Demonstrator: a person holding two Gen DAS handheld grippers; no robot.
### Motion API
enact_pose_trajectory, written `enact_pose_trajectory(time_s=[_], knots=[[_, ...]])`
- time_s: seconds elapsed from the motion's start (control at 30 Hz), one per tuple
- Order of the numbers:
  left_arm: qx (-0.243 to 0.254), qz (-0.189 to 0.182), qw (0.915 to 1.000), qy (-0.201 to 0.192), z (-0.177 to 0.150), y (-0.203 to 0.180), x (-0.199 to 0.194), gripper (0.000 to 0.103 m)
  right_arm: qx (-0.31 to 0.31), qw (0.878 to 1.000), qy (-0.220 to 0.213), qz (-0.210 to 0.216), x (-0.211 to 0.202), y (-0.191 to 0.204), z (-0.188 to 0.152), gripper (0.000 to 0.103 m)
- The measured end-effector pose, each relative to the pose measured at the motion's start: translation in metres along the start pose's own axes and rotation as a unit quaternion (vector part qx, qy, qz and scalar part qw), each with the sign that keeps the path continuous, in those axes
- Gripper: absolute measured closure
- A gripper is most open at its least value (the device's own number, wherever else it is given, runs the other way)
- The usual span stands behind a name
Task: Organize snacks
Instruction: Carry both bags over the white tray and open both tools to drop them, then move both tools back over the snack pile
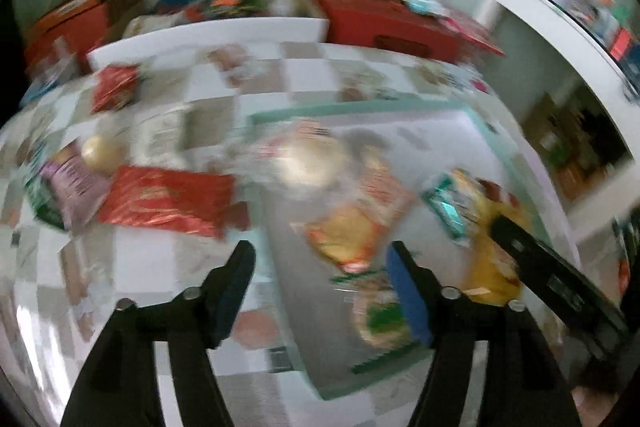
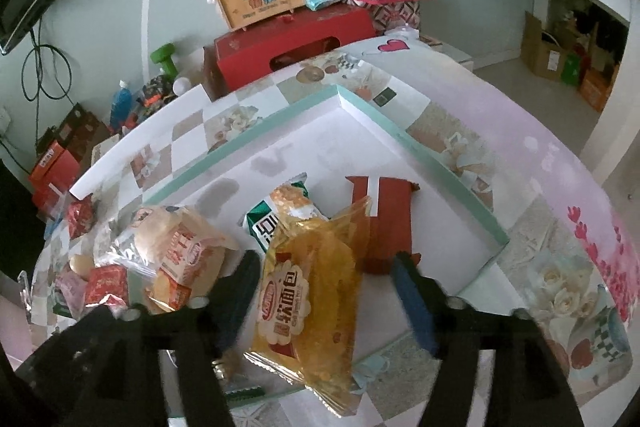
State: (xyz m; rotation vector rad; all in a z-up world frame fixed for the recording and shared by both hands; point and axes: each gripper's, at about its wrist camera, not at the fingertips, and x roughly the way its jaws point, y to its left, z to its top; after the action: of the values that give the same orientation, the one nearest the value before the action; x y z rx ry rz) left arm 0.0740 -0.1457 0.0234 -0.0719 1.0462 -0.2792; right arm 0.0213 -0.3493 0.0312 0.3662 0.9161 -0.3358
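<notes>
Jaws wide on both your grippers, nothing pinched!
Your right gripper (image 2: 324, 267) straddles the yellow bread pack (image 2: 308, 291), which lies loose in the tray (image 2: 448, 171) (job done there); left gripper (image 1: 320, 267) hovers empty.

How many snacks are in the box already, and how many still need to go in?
Several packs already lie in the green-edged box: a yellow bread pack, a green-and-white one, a red one. Both the right gripper and the left gripper are open and empty. Left on the table: the big red packet, a small red one, a purple one.
</notes>
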Motion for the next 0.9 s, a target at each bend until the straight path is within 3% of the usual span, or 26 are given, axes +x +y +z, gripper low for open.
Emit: enact_pose_trajectory(time_s=[0.07, 0.2, 0.43, 0.5, 0.9], knots=[[-0.025, 0.028, 0.9993, -0.006, 0.001, 0.016, 0.0, 0.014, -0.008, 1.0, -0.001, 0.0, 0.001, 0.004, -0.001, 0.017], [-0.053, 0.068, 0.9962, -0.008, 0.004, 0.042, 0.003, 0.009, -0.029, 1.0, -0.008, -0.003, 0.001, 0.015, -0.003, 0.0], [-0.062, 0.097, 0.9933, -0.011, 0.004, 0.061, 0.002, 0.007, -0.063, 0.998, -0.015, -0.005, 0.002, 0.033, -0.007, 0.0], [-0.057, 0.102, 0.9931, -0.014, 0.004, 0.064, 0.0, 0.0, -0.069, 0.997, -0.019, -0.005, 0.002, 0.037, -0.008, 0.0], [-0.059, 0.105, 0.9914, -0.051, 0.012, 0.093, -0.025, 0.0, -0.081, 0.995, -0.051, 0.012, -0.008, 0.065, -0.012, 0.0]])
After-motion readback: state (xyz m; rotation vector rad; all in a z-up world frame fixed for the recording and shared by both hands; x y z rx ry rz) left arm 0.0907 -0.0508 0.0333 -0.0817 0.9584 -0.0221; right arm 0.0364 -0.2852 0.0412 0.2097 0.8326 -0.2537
